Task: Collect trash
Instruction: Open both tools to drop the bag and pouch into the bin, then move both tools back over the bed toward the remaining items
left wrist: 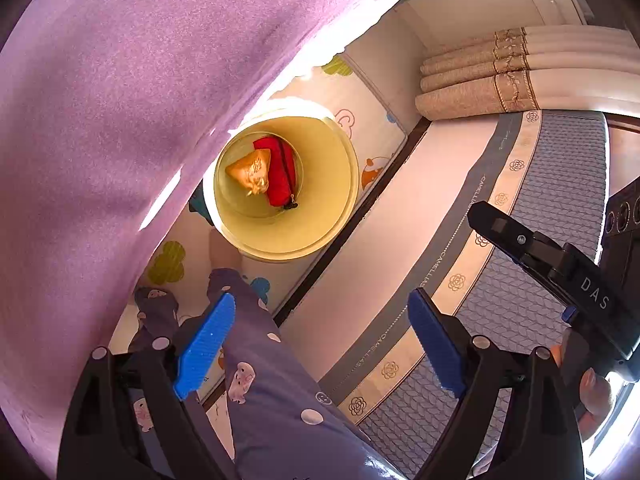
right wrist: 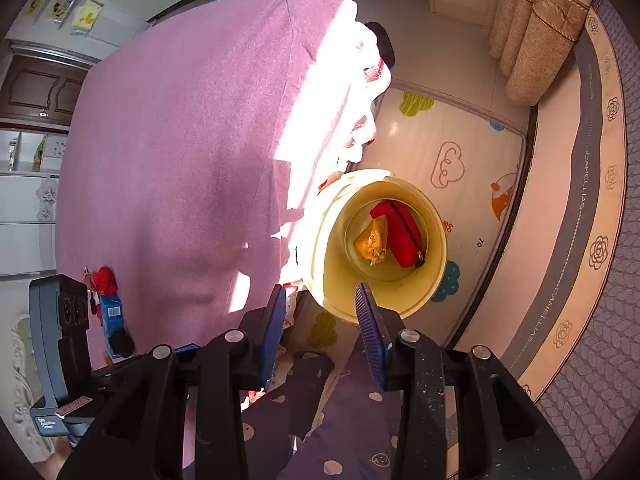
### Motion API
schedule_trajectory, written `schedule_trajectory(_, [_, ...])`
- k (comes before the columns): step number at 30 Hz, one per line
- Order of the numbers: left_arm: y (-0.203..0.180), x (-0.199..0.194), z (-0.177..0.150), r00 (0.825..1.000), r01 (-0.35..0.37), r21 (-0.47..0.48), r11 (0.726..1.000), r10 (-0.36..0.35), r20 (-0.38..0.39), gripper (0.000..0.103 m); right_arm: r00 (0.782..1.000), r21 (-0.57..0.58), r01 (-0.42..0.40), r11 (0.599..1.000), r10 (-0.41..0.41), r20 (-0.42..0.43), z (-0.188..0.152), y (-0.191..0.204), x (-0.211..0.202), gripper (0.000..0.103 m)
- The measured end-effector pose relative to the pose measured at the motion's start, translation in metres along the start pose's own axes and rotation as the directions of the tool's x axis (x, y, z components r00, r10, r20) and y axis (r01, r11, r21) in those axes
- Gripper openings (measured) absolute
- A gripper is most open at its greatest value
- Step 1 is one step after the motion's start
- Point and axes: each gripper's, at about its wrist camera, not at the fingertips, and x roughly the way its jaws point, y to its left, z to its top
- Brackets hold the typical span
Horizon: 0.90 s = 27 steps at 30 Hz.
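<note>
The bin (left wrist: 344, 184), a pale yellow round tub, stands upright on the floor mat (left wrist: 372, 128) and is the landmark here. Two things lie on its bottom: a red zip pouch (left wrist: 282, 170) and a crumpled gold wrapper (left wrist: 248, 170). The wrapper rests against the pouch's side, partly overlapping it. From the right wrist the same pair shows, the pouch (right wrist: 400, 236) toward the far wall of the bin (right wrist: 332, 248) and the wrapper (right wrist: 372, 240) beside it.

The left tongs (left wrist: 320, 344) hang above and short of the bin, jaws spread wide, with nothing between the blue pads (left wrist: 204, 344); only a spotted trouser leg (left wrist: 264, 360) and the mat show through the gap. The right tongs (right wrist: 322, 336) sit just over the bin's near rim, jaws partly apart, also holding nothing.

Left of the bin spreads a pink cloth (left wrist: 140, 100) over the bench, its edge brightly sunlit and close against the bin's rim. In the right wrist view, a small red object (right wrist: 105, 280) and a blue carton (right wrist: 112, 316) sit at the cloth's (right wrist: 172, 140) near edge, well away from the bin. Right of the bin, past the mat, runs a mattress (left wrist: 560, 200) with a flowered border, and beyond it beige curtains (left wrist: 480, 80) bunch on the floor.
</note>
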Motion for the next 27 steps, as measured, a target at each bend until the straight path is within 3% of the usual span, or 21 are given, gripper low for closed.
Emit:
schedule_trajectory(7, [0.020, -0.030, -0.008, 0.998, 0.010, -0.023, 1.000, -0.008, 0.060, 0.088, 1.000, -0.091, -0.026, 0.995, 0.025, -0.016, 0.005, 0.037, -0.001, 0.037])
schedule_trajectory(13, [0.053, -0.065, -0.018, 0.990, 0.023, -0.089, 0.996, -0.011, 0.142, 0.088, 0.999, -0.215, -0.040, 0.976, 0.032, -0.039, 0.008, 0.093, 0.003, 0.037])
schedule_trajectory(20, [0.116, -0.107, -0.042, 0.973, 0.044, -0.209, 0.977, 0.006, 0.232, 0.088, 0.994, -0.369, -0.081, 0.926, 0.049, -0.097, 0.001, 0.178, 0.023, 0.037])
schedule_trajectory(27, [0.197, -0.141, -0.077, 0.952, 0.084, -0.351, 0.933, 0.029, 0.305, 0.088, 0.985, -0.503, -0.129, 0.854, 0.050, -0.168, -0.027, 0.266, 0.053, 0.040])
